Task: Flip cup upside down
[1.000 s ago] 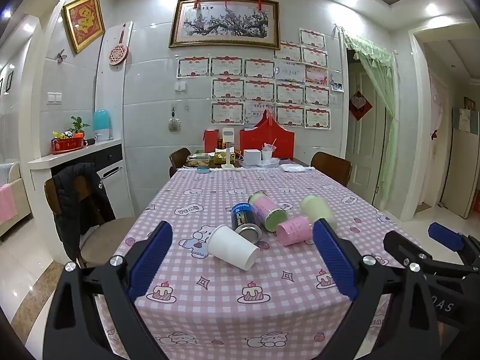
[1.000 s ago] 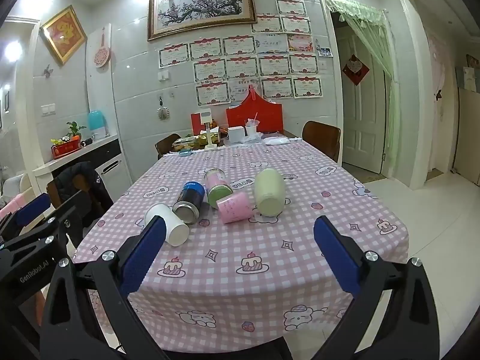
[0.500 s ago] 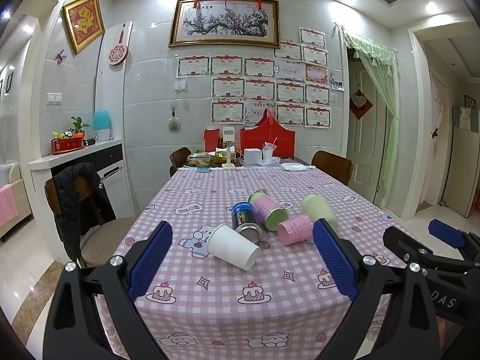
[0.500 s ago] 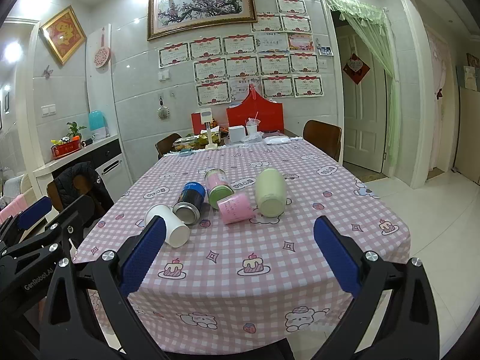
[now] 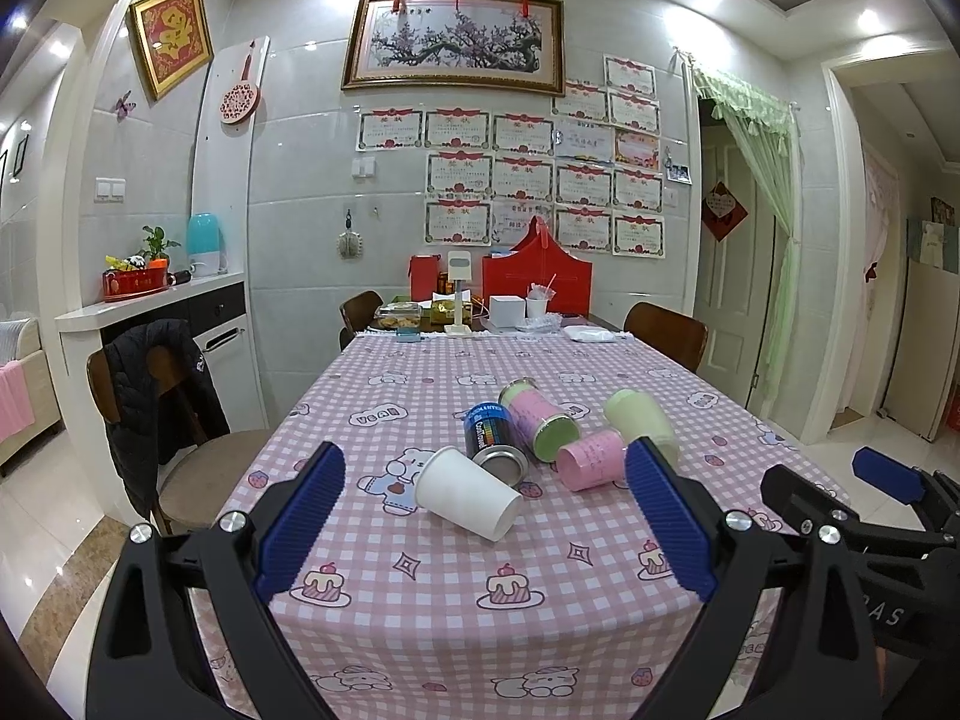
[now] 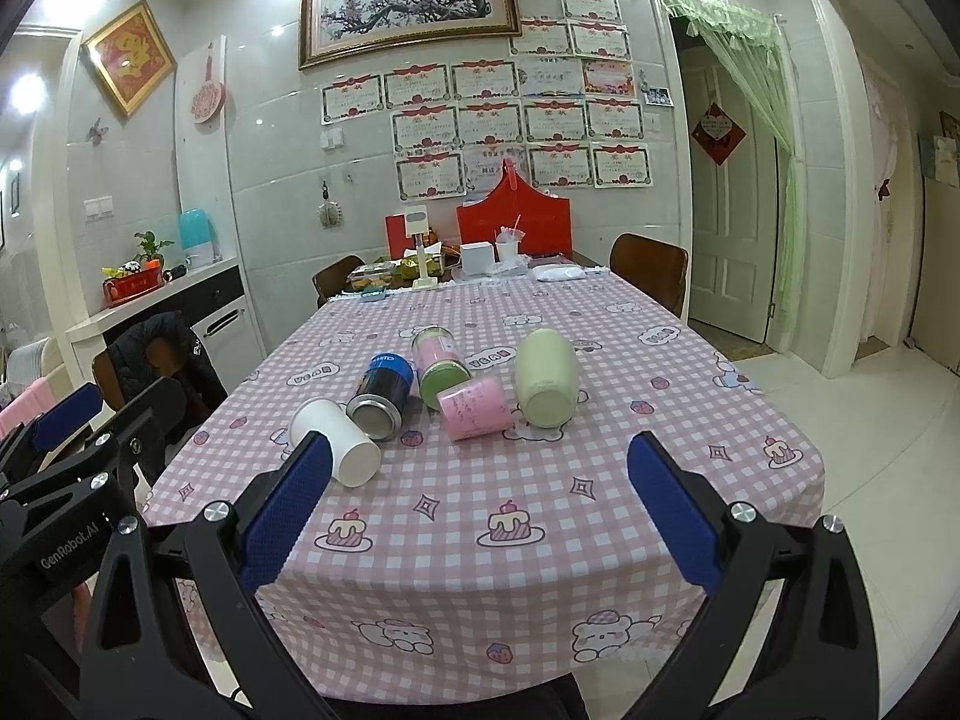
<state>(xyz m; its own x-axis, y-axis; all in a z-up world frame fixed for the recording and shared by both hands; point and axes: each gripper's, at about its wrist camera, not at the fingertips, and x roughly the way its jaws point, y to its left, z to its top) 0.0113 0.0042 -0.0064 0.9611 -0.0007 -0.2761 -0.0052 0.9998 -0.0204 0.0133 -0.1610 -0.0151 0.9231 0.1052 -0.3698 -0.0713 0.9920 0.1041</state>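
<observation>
Several cups lie on their sides on the pink checked tablecloth (image 5: 456, 588): a white paper cup (image 5: 467, 492) (image 6: 335, 441), a dark blue can-like cup (image 5: 493, 439) (image 6: 381, 387), a pink cup with a green lid (image 5: 537, 417) (image 6: 439, 360), a small pink cup (image 5: 591, 459) (image 6: 475, 408) and a pale green cup (image 5: 641, 420) (image 6: 546, 377). My left gripper (image 5: 483, 525) is open and empty, off the table's near edge. My right gripper (image 6: 480, 525) is open and empty, likewise short of the cups. Each gripper shows at the edge of the other's view.
Boxes, a red bag (image 5: 537, 285) and food containers crowd the table's far end. A chair with a black jacket (image 5: 159, 408) stands at the left. Brown chairs (image 5: 663, 333) stand at the far corners. A doorway (image 6: 729, 228) opens at the right.
Both views have crept slightly closer to the table. The cups have not moved and both grippers stay open.
</observation>
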